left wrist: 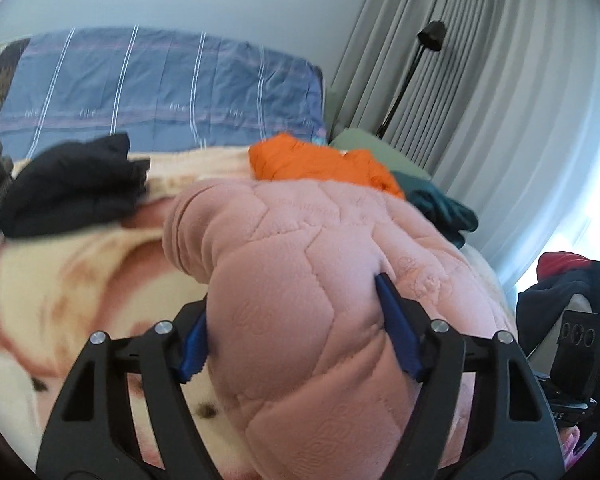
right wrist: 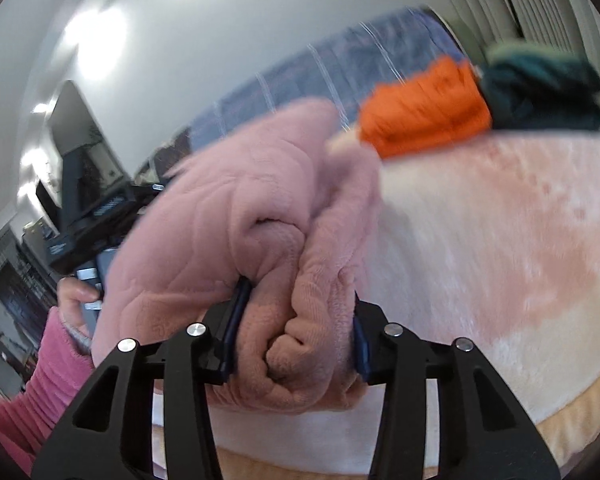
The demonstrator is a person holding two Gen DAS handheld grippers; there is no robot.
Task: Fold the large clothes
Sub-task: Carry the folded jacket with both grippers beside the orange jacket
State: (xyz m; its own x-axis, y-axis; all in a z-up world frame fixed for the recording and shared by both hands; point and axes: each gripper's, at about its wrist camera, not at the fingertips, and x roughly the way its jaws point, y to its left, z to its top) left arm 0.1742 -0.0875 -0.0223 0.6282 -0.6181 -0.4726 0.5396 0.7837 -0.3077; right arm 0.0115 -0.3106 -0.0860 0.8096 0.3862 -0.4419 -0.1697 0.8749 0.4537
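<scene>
Garment: one bulky pink quilted fleece garment (left wrist: 300, 280), plush, stitched in rounded padded panels, bunched into thick rolls; held up over the near part of the bed, between both claws.
Left claw: black two-finger left gripper (left wrist: 300, 336) with blue ribbed pads (left wrist: 398, 332); clamped on a fat fold of the pink fleece, fabric bulging out between the fingers.
Right claw: black two-finger right gripper (right wrist: 296, 336), blue pads (right wrist: 236, 328) likewise; clamped on a rolled wad of the same fleece (right wrist: 260, 248).
Bed cover: cream and pink fuzzy blanket (left wrist: 80, 288), long soft pile, blotchy pattern; blurred in both views.
Pillow: one blue striped cotton pillow (left wrist: 160, 88), creased, upright along the head edge of the bed against the wall.
Other clothes, counted: one folded black garment (left wrist: 76, 188) near the far left edge; one orange puffy quilted garment (left wrist: 320, 164) at the far edge, beside the pillow; one dark teal crumpled garment (left wrist: 444, 208) touching the orange one, toward the far right corner.
Curtain: pale grey pleated curtain (left wrist: 480, 100), beyond the right edge.
Lamp: one thin black floor lamp (left wrist: 416, 60) before the curtain.
Person: hand (right wrist: 74, 292) with pink knit sleeve (right wrist: 40, 392), left in the right wrist view.
</scene>
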